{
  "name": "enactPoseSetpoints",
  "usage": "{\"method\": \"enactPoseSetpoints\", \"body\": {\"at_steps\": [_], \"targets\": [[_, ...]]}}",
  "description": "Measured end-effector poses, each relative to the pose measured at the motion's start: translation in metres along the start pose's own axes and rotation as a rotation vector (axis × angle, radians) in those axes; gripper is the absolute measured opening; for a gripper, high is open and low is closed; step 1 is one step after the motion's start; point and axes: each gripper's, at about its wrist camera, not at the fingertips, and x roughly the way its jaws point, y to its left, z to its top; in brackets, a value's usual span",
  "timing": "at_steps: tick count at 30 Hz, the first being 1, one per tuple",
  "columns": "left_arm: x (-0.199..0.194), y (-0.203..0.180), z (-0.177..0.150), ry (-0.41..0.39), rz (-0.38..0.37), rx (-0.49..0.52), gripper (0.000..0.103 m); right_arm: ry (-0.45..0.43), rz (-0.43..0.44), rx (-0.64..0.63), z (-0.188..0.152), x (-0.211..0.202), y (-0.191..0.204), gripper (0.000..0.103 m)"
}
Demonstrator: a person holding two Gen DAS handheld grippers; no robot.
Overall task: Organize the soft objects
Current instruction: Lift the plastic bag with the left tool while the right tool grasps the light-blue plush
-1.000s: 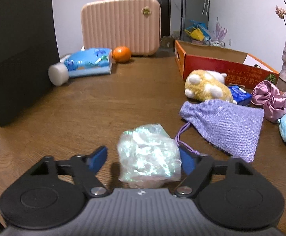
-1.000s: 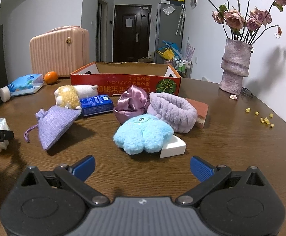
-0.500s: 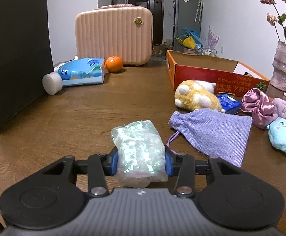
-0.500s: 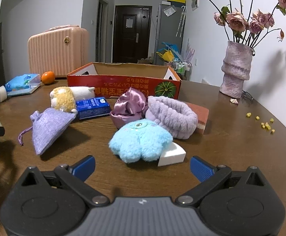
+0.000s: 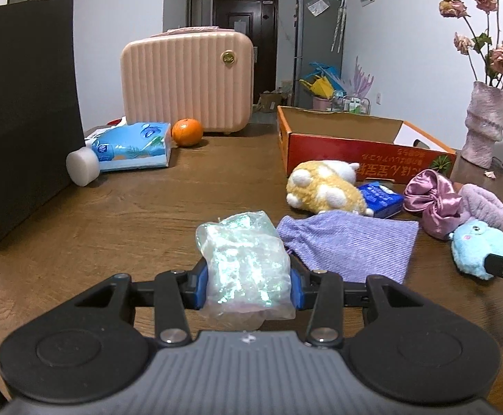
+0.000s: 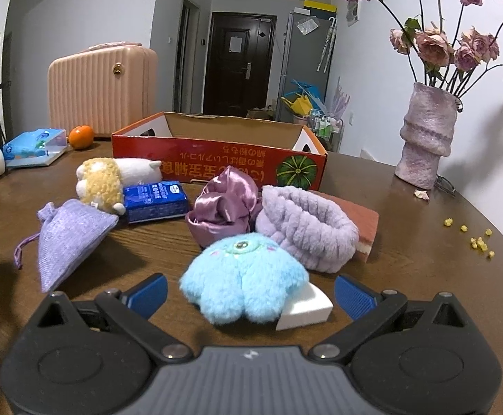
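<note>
My left gripper [image 5: 248, 287] is shut on a crinkled iridescent plastic bag [image 5: 246, 263], held just above the brown table. To its right lie a purple woven pouch [image 5: 351, 242], a yellow plush [image 5: 324, 186], a satin scrunchie [image 5: 431, 200] and a blue plush [image 5: 479, 245]. My right gripper [image 6: 249, 294] stands open, its blue pads on either side of the blue plush [image 6: 244, 276] without touching it. A white foam wedge [image 6: 305, 307] lies against that plush. Behind it sit a fluffy purple headband [image 6: 306, 224], the satin scrunchie [image 6: 223, 207], the pouch [image 6: 71, 235] and the yellow plush [image 6: 102, 180].
An open red cardboard box [image 6: 216, 159] stands behind the soft things, with a blue carton [image 6: 154, 200] in front of it. A vase of dried roses [image 6: 427, 138] is at the right. A black paper bag [image 5: 23, 110], tissue pack [image 5: 133, 145], orange [image 5: 186, 132] and pink case [image 5: 185, 79] are at the left.
My left gripper closed on the plastic bag and lifted it slightly. My right gripper moved forward, so the blue plush now sits between its open fingers.
</note>
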Motion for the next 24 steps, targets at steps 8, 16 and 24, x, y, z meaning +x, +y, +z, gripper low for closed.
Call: {"method": "enactPoseSetpoints", "body": {"at_steps": [8,16,24], "targets": [[-0.003,-0.010,0.002,-0.007,-0.015,0.019,0.044,0.005,0.013,-0.015,0.006,0.020,0.001,0.102],[-0.003,-0.020,0.002,-0.008,-0.026,0.034,0.044,0.032,0.018,-0.039,0.010,0.040,0.004,0.102],[-0.004,-0.026,0.002,-0.009,-0.037,0.046,0.044,0.072,0.041,-0.032,0.009,0.054,0.003,0.095]]}}
